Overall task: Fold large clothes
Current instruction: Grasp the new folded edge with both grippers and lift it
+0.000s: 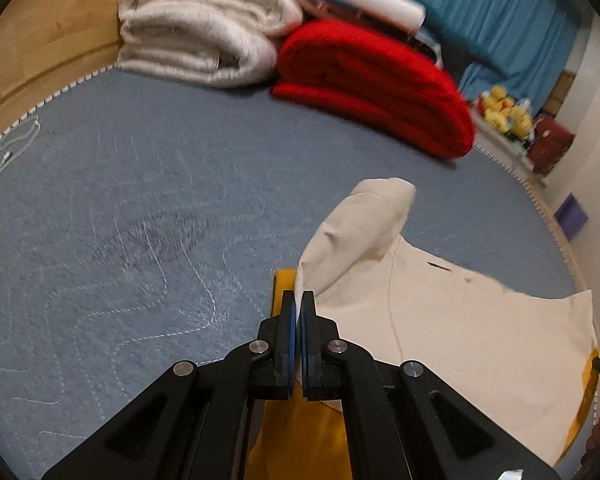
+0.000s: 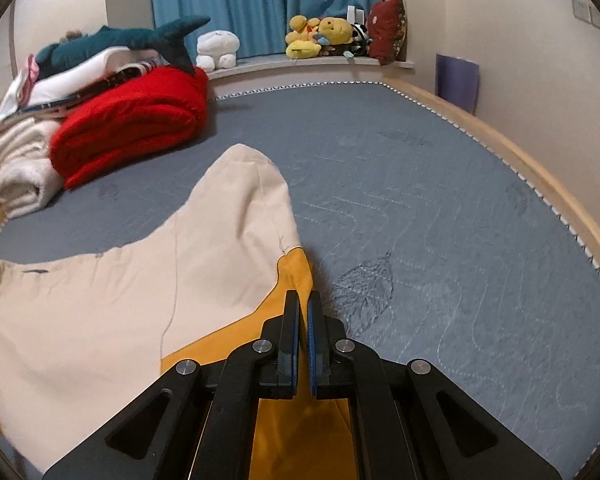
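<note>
A large cream garment (image 1: 460,328) with mustard-yellow panels lies on the grey-blue mattress (image 1: 140,200). One cream end (image 1: 364,232) of it stretches away towards the bedding. My left gripper (image 1: 298,298) is shut on the garment's left edge, where cream meets yellow, and cloth shows between its blue pads. In the right wrist view the same garment (image 2: 100,312) spreads out to the left. My right gripper (image 2: 303,298) is shut on its yellow right edge (image 2: 296,276), and the cloth hangs slack between the two grippers.
A folded red blanket (image 2: 132,120) and a rolled cream blanket (image 1: 200,28) lie at the far end of the mattress, with a shark plush (image 2: 120,40) on top. Plush toys (image 2: 320,36) sit on the sill. A white cable (image 1: 8,152) lies at the left; a wooden frame (image 2: 540,168) rims the bed.
</note>
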Action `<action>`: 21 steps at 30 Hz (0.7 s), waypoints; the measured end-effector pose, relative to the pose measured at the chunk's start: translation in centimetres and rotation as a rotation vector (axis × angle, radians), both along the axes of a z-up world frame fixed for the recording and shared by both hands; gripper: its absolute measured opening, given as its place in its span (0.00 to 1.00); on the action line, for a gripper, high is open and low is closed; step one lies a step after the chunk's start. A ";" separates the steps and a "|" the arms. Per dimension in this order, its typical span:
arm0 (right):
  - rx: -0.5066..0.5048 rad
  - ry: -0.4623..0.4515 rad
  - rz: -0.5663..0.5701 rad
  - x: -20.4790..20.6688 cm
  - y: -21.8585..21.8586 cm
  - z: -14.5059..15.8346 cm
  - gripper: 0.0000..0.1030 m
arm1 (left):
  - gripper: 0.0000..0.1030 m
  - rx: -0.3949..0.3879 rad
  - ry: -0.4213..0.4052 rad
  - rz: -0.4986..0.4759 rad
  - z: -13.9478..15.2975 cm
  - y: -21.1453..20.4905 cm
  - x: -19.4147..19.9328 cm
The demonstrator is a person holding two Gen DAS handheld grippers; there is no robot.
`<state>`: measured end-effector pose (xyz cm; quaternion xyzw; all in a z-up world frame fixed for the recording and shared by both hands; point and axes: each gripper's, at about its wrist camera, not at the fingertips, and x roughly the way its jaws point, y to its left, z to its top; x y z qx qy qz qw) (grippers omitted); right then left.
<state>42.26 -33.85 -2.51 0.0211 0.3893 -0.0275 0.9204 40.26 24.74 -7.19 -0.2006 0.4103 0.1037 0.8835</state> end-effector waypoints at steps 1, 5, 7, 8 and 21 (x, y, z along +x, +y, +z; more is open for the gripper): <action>-0.008 0.026 -0.004 0.7 0.1 -0.8 0.03 | 0.01 -0.005 0.036 -0.002 -1.2 0.0 0.8; -0.011 0.232 -0.033 3.7 -0.2 -6.2 0.03 | 0.01 0.006 0.152 -0.034 -5.2 -0.6 3.0; -0.011 0.279 -0.037 4.5 -0.3 -7.9 0.03 | 0.01 0.030 0.181 -0.034 -6.1 -0.8 3.5; -0.022 0.283 -0.039 4.9 -0.2 -8.2 0.03 | 0.01 0.040 0.182 -0.024 -6.2 -0.7 3.6; -0.095 0.227 -0.110 5.2 -1.4 -6.4 0.09 | 0.16 0.040 0.149 -0.002 -0.9 1.4 2.4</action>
